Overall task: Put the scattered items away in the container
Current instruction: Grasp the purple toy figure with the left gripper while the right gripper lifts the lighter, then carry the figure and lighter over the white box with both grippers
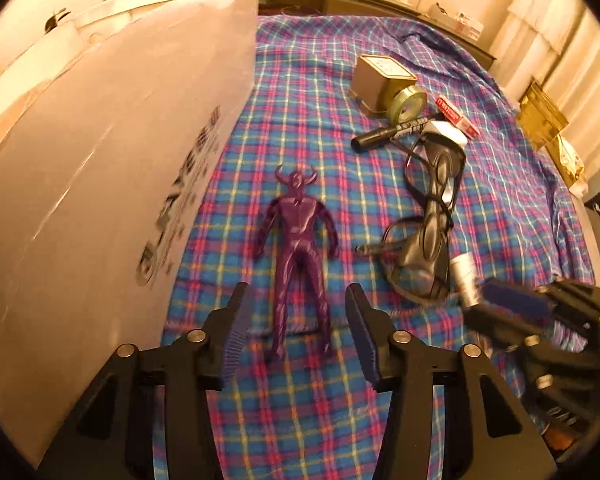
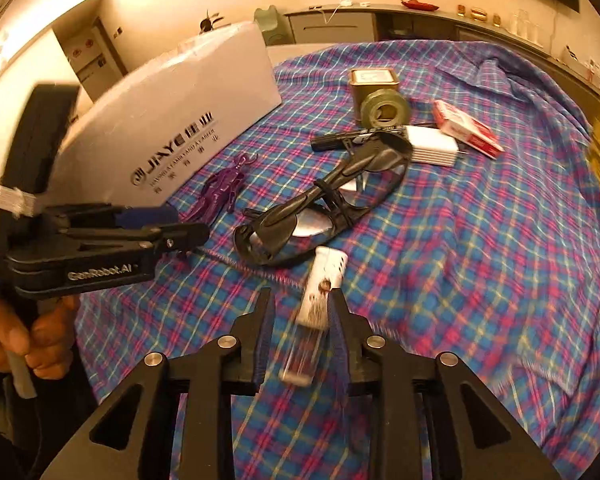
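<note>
Container: white box (image 2: 172,120), standing at the left edge of the bed (image 2: 480,260); its inside is hidden, so nothing shows as packed
Left claw (image 1: 296,332): open wide, empty, over the legs of the purple figure (image 1: 298,248), which lies just beside the box
Right claw (image 2: 300,328): small white bottle (image 2: 318,300) between the pads, blurred; whether they grip it I cannot tell
Still out: goggles (image 2: 324,208), marker (image 2: 340,142), tape roll (image 2: 384,110), tin (image 2: 374,80), white block (image 2: 432,146) and red pack (image 2: 466,128), all well right of the box
Progress: early, I judge; most items remain on the bed
</note>
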`<state>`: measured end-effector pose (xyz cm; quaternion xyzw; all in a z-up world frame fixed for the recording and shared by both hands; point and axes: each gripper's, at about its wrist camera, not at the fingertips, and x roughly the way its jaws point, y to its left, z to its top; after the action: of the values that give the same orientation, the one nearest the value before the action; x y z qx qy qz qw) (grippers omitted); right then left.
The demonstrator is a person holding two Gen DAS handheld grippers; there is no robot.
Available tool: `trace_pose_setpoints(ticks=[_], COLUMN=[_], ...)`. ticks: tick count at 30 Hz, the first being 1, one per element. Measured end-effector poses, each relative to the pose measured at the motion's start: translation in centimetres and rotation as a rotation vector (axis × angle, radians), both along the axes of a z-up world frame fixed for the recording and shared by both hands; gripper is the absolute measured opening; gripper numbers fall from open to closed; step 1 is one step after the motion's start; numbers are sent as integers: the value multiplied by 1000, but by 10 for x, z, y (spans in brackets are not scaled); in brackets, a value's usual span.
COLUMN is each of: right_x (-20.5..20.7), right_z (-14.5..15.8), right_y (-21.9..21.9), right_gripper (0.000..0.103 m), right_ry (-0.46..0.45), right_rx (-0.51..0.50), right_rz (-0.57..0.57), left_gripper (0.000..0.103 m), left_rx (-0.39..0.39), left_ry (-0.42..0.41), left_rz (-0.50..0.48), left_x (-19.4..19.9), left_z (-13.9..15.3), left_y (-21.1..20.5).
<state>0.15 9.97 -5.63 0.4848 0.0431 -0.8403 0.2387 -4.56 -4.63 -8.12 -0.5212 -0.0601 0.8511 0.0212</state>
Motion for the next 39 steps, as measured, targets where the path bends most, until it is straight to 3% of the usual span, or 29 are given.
trace_pose_setpoints(ticks=[3,5,15,29,39], right_x=[4,9,16,49,72], right_z=[-5,-4,-2,9,48], right_y=[-5,-2,20,12,-5], right_gripper=[21,20,20,21,21], right_ry=[37,35,-47,-68,-4], right_rx=[62,40,-199,-248,-225], right_rz=[13,19,-49,-101,-85], left_gripper=[52,28,28,28,28], left_rx=[-54,-92,-33,18,51], left_ry=[26,40,63,116,190], left_rz=[-12,-34,-16,-69,-69], left_x=[-5,-5,15,61,96], left_z=[-6,-6,18,57,92], left_y=[5,11,-5,2,-5])
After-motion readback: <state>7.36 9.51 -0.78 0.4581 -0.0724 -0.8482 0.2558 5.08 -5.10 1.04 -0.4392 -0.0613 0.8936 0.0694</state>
